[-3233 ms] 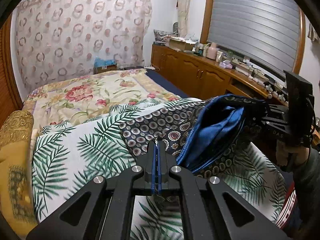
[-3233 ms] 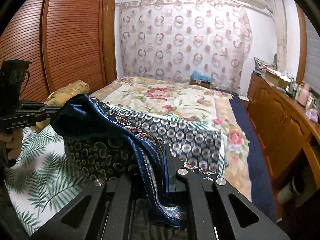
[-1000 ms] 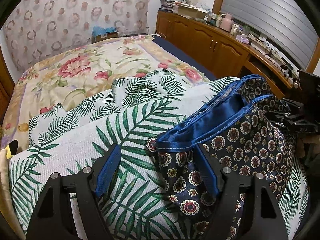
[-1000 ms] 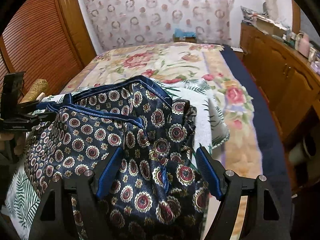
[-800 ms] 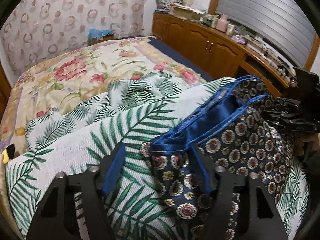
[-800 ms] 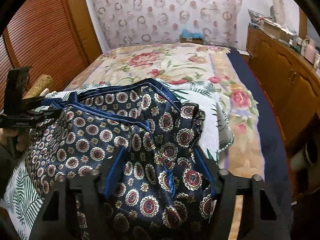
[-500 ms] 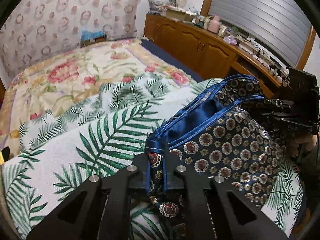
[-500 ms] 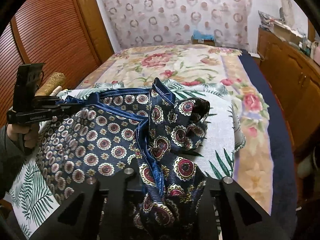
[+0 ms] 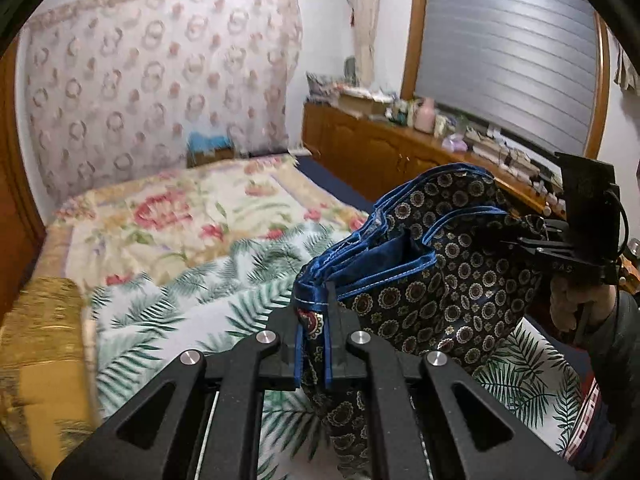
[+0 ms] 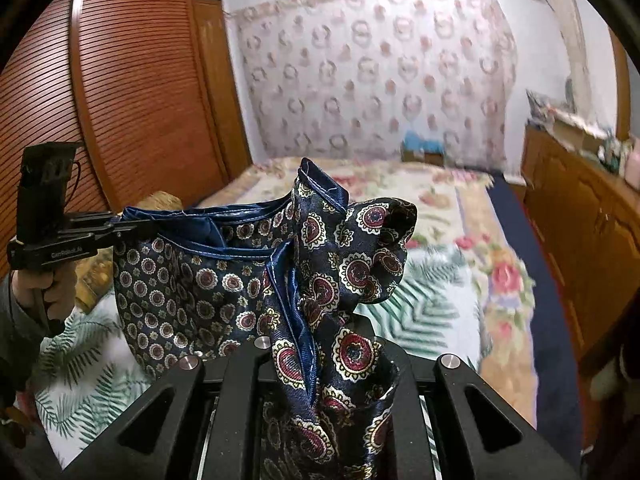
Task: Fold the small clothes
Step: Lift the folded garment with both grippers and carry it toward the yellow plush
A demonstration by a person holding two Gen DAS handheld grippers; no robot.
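Both grippers grip the same garment, a dark blue patterned cloth with a plain blue lining and blue trimmed edges, and hold it up in the air above the bed. Lifting it clear of the palm-leaf sheet likely lets the cloth hang and straighten under its own weight, so the edges can be lined up before it is laid down for a fold

The left gripper is closed on one gathered end of the cloth; the blue hem stands up out of the narrow slot between its fingers, and the rest bulges away to the right toward the other gripper. The right gripper looks clamped on the opposite end, though bunched cloth hides its fingertips; a crumpled flap rises above it and more cloth spills down over its frame

Between the two tools the cloth sags as an open pouch, its trimmed rim uppermost. In the right wrist view the left gripper appears at the far left, pinching the rim at roughly level height. The lower part of the cloth hangs near the sheet; whether it touches is unclear
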